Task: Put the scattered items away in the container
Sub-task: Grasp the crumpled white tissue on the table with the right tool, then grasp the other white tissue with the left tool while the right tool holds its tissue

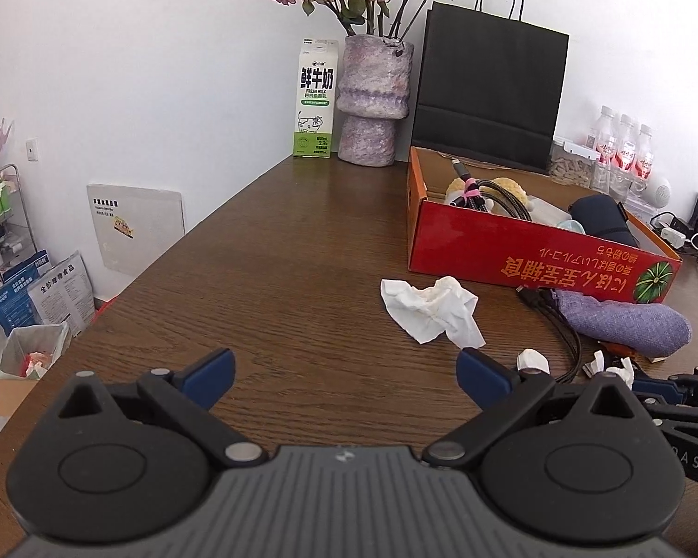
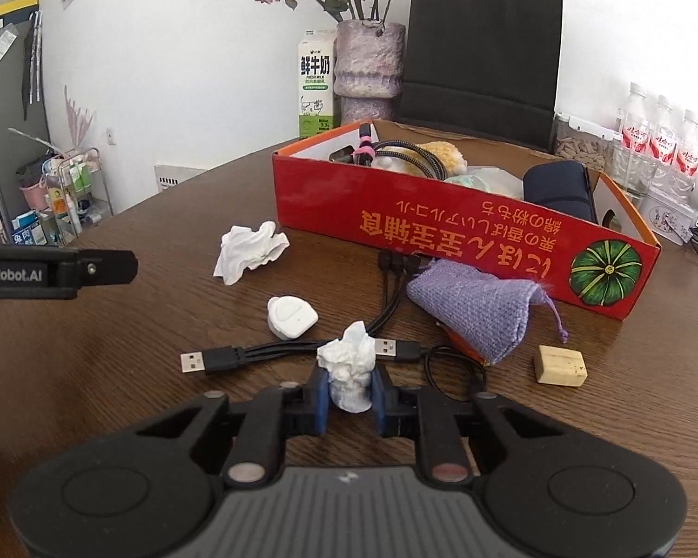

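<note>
- Your left gripper point(image 1: 344, 374) is spread wide over bare wood near the front edge of the dark brown wooden tabletop point(image 1: 265, 269) and holds nothing.
- Ahead of its right finger lies the large crumpled white tissue point(image 1: 430, 309), loose on the tabletop and just short of the near wall of the red cardboard box point(image 1: 535, 251).
- Your right gripper point(image 2: 347, 397) is pressed together on a small wad of white tissue point(image 2: 349, 372), pinched between the blue pads at the near edge of the scatter. Whether the wad has left the wood, you cannot tell.
- I judge the step in hand to be the pick of that wad. The next move calls for a lift over the black multi-head USB cable point(image 2: 302, 348), then a carry across the box's near wall and a release inside.
- Further right, the lilac woven drawstring pouch point(image 2: 474, 311) lies touching the box's near wall, and a tan rectangular block point(image 2: 560, 365) sits beyond it.
- Only the right wrist view shows the pinch, the block and the white rounded plastic piece point(image 2: 291, 316) plainly. In the left wrist view the right gripper is only a dark shape at the right border.
</note>
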Demonstrator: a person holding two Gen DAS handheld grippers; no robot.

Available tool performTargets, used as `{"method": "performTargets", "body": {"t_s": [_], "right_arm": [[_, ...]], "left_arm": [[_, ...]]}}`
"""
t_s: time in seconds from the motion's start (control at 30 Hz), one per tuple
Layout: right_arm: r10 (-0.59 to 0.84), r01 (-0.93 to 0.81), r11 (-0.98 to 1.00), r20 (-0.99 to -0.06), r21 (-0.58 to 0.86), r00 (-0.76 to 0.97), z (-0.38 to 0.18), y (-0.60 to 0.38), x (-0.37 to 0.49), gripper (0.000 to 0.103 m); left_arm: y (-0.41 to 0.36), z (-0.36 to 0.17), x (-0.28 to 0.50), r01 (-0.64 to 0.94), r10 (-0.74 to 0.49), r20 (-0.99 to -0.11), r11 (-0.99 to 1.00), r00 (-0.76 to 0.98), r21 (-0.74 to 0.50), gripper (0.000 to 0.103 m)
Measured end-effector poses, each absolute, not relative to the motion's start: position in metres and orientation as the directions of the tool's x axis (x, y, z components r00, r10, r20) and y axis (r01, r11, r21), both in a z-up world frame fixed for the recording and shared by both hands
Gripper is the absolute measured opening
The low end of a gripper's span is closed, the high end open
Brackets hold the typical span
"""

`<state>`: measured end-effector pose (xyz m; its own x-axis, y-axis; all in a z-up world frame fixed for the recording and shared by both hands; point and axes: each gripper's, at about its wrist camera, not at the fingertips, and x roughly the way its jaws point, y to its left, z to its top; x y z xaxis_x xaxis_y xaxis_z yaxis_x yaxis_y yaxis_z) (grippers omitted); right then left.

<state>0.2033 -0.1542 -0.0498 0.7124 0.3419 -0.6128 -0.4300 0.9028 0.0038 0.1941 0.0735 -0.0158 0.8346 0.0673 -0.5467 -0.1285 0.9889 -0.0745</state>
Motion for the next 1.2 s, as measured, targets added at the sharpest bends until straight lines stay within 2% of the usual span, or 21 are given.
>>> {"method": "performTargets", "body": {"t_s": [0.23,0.47,0.77,1.2], "right_arm": [[0.343,-0.407,0.913,-0.533,-0.002,0.774,-0.021,-0.173,0.194,0.017],[0.274,-0.319,0.948,-0.451,-0.023,0.849,0.007,-0.204,0.203,0.017],[0.194,-0.221,0.975,-0.463,-0.003,0.865,-0.001,-0.243,0.231,0.017],[0.199,-0.198,0.979,-0.495,0.055,0.846,-0.031,-0.26,0.263,0.017]], "left_arm": [[0.062,-0.014,0.2,-0.098,0.042,-0.544,0.992,0.838,-0.074,0.103],[0.049,-0.006,0.218,-0.065,0.015,-0.544,0.995,0.839,-0.074,0.103],[0.041,-0.008,0.246,-0.067,0.023,-0.574,0.996,0.818,-0.056,0.103],[0.039,-0.034,0.304,-0.104,0.056,-0.649,0.994,0.759,-0.036,0.103]]}}
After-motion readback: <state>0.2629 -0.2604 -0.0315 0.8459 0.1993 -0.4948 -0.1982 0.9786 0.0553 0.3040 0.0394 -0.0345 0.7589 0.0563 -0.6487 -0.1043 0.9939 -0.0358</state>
